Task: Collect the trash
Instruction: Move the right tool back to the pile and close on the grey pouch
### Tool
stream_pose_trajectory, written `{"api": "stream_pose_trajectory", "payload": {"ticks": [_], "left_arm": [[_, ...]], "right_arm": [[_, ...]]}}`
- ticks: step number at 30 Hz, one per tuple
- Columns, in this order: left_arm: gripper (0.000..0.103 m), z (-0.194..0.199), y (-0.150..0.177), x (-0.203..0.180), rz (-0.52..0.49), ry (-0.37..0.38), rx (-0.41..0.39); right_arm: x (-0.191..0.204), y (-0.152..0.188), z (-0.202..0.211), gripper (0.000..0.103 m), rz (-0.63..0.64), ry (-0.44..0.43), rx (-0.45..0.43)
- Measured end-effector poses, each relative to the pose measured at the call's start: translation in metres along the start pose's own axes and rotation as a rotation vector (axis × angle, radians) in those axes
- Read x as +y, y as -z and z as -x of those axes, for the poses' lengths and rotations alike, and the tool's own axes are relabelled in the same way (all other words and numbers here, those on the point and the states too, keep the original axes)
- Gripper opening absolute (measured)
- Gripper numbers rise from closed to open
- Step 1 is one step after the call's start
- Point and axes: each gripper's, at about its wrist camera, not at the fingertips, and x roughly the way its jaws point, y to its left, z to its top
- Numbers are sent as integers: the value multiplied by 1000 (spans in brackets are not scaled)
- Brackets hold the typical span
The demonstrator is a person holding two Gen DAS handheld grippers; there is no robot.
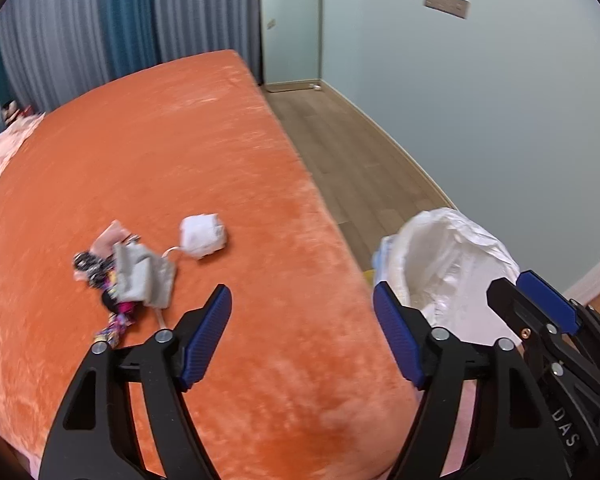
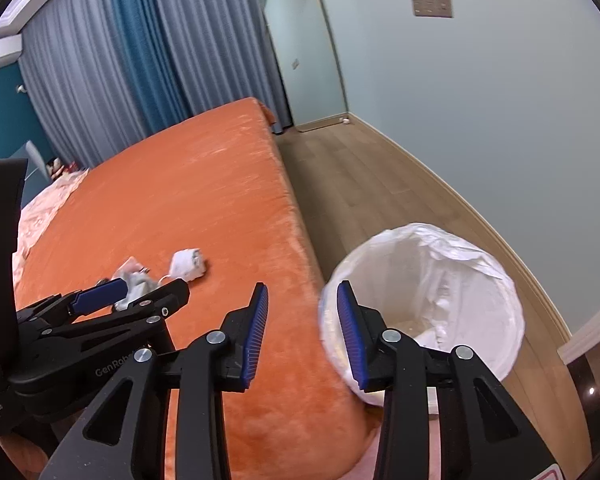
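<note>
In the left wrist view, the left gripper (image 1: pixel 302 332) hangs released and empty over the orange bed (image 1: pixel 188 152), trash pile (image 1: pixel 128 276) and crumpled tissue (image 1: pixel 202 236) lying farther left. In the right wrist view, the right gripper (image 2: pixel 302 334) is parted, grasping nothing, at the bed's edge, the lined bin (image 2: pixel 428 296) just right on the floor.

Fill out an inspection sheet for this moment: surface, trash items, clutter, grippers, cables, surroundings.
Surface: orange bedspread, plush.
Job's things: crumpled white wad; grey wrapper atop colourful scraps; white-lined bin on the floor beside the bed.
Clutter: pink bedding at the far left.
Grippers: left gripper open, empty; right gripper open, empty.
Cables: thin white cord beside the wad.
Surroundings: curtains, wood floor, pale wall.
</note>
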Motion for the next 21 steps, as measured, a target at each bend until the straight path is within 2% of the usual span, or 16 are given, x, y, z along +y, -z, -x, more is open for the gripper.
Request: {"api": "stream_pose_trajectory", "payload": {"ticks": [7, 15, 21], "left_arm": [[77, 3, 13, 50, 85, -54, 8], [77, 5, 30, 103, 158, -117, 23], [78, 1, 41, 147, 237, -143, 43]], "right_arm": [[40, 5, -7, 38, 69, -41, 29], [84, 12, -21, 47, 125, -89, 65], [117, 18, -37, 48, 172, -121, 98]]}}
